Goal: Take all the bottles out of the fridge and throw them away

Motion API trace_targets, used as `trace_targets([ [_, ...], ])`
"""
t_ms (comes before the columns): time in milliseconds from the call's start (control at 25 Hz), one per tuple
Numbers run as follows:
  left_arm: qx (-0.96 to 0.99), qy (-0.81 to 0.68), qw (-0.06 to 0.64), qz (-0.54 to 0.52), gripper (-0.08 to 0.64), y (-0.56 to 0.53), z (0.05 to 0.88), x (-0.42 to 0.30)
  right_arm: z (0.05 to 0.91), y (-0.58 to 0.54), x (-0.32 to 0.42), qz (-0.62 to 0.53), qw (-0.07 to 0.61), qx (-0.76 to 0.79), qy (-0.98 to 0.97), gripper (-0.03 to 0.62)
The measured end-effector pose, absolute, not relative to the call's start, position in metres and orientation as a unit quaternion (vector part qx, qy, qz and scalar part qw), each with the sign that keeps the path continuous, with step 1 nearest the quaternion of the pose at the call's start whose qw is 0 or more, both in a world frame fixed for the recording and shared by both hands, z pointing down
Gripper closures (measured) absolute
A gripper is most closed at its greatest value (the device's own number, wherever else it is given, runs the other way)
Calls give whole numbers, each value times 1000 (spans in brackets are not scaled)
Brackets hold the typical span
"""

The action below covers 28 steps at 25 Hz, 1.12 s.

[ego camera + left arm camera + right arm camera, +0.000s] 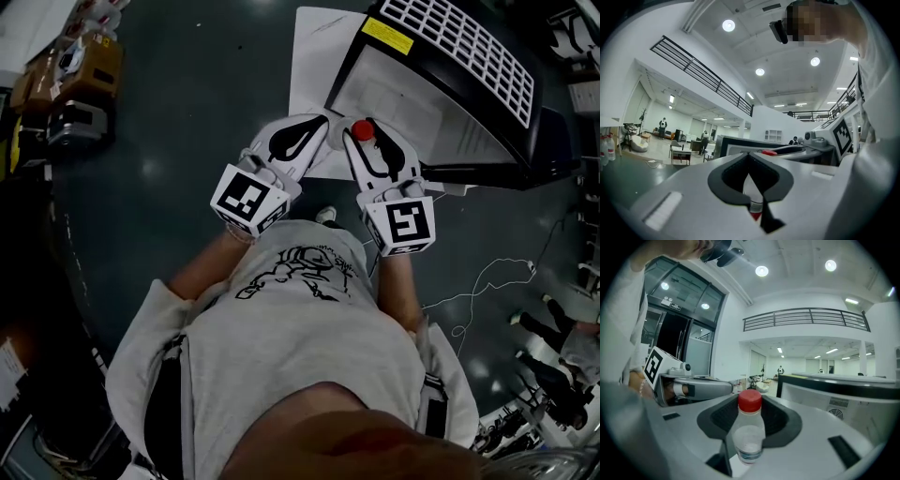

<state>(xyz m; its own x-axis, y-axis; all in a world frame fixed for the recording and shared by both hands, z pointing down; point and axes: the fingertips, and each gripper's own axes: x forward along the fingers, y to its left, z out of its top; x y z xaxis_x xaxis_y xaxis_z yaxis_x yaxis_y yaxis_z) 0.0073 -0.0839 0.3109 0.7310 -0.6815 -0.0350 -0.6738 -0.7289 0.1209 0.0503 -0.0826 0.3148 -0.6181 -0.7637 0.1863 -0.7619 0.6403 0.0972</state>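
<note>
We hold a red-capped bottle [749, 427] upright in the wide jaws of the right hand-held gripper [361, 127]. The left hand-held gripper [319, 120], just beside it, clasps what looks like a second bottle [751, 185]. A black fridge [450, 84] stands just ahead of both.

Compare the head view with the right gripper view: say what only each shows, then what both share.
Only the head view: the printed front of the person's shirt, and a white cable on the floor. Only the right gripper view: a railed balcony, ceiling lights, a distant person. Both: the right gripper closed on a red-capped bottle, the left gripper beside it, and the fridge ahead.
</note>
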Motion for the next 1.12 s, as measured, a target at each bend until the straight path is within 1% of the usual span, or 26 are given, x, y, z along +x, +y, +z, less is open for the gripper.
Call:
trace_targets([
  [680, 894, -443, 58, -31, 551, -72, 332, -148, 329, -81, -103, -7, 107, 342, -934, 439],
  [880, 885, -461, 59, -29, 551, -70, 338, -173, 333, -83, -125, -9, 109, 326, -939, 439],
  [1120, 875, -479, 66, -34, 551, -66, 339, -188, 333, -82, -136, -10, 114, 312, -943, 439],
])
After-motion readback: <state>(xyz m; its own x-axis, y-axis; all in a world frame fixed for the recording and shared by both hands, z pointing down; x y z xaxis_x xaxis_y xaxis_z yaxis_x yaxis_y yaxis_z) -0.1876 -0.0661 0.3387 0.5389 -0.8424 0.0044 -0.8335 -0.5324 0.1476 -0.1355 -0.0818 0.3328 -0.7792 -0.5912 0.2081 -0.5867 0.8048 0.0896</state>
